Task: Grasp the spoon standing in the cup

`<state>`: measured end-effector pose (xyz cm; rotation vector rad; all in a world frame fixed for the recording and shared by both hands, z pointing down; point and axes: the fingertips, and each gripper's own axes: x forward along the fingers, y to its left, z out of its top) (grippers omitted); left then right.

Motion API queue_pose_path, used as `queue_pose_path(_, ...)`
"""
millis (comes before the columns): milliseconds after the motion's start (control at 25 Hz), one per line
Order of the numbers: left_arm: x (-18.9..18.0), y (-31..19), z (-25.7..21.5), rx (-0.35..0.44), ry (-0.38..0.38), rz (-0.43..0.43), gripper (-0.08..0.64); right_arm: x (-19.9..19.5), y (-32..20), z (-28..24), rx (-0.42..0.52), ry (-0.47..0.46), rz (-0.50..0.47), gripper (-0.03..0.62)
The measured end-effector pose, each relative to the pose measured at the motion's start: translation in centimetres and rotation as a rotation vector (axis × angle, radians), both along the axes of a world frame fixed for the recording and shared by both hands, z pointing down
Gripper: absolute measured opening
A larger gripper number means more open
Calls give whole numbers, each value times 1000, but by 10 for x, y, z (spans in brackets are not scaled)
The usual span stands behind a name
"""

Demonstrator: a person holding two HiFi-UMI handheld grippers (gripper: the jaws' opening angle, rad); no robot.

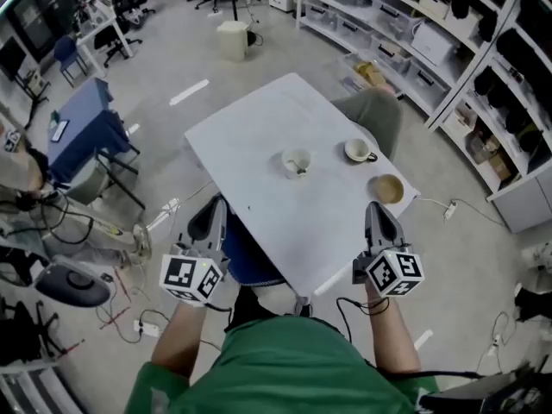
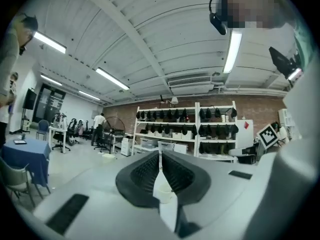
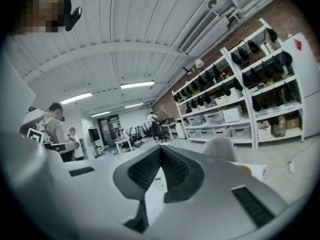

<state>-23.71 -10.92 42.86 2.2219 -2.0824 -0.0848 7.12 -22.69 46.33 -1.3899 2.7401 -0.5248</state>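
Observation:
On the white table point(image 1: 259, 136) stands a small white cup point(image 1: 296, 156) with a spoon point(image 1: 299, 168) leaning inside it. My left gripper point(image 1: 215, 207) hovers at the table's near left edge, shut and holding nothing. My right gripper point(image 1: 378, 209) hangs off the near right corner, also shut and empty. In the left gripper view the ribbed pads point(image 2: 145, 173) meet, and the white cup point(image 2: 164, 194) shows blurred below them. In the right gripper view the pads point(image 3: 144, 169) touch at their tips over the table point(image 3: 152, 204).
A white handled cup point(image 1: 359, 150) and a tan bowl point(image 1: 387, 188) sit on the table's right side. A grey chair point(image 1: 378, 115) stands behind the table. Shelving point(image 1: 448, 50) runs along the right; a blue-covered table point(image 1: 82, 132) and cables point(image 1: 121, 309) lie to the left.

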Motion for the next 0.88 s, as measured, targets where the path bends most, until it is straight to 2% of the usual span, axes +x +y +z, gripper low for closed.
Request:
queue_pose_path(120,-12,-49,14,-19,-2,131,32,1,1,8,-29,33,135,21)
queue_pose_path(320,-32,-105,45,-64,-36,298,32,-25,7,21,-69,81,257,21)
queue_pose_path(520,-6,-145,76,-100,-113,469,34,-32,16,23,-87,112,336,21)
queue_pose_path(640,20,-162,92,-126,-201,557,34,-26,24,24,-102,114,372,21)
queue_pose_path(760,43,-174,111,-148,-295,612,40,-16,32,27,-116,112,396,21)
queue_pose_path(880,62,-181,130,-179,-364,648,86,0,39,27,-122,96,429,21)
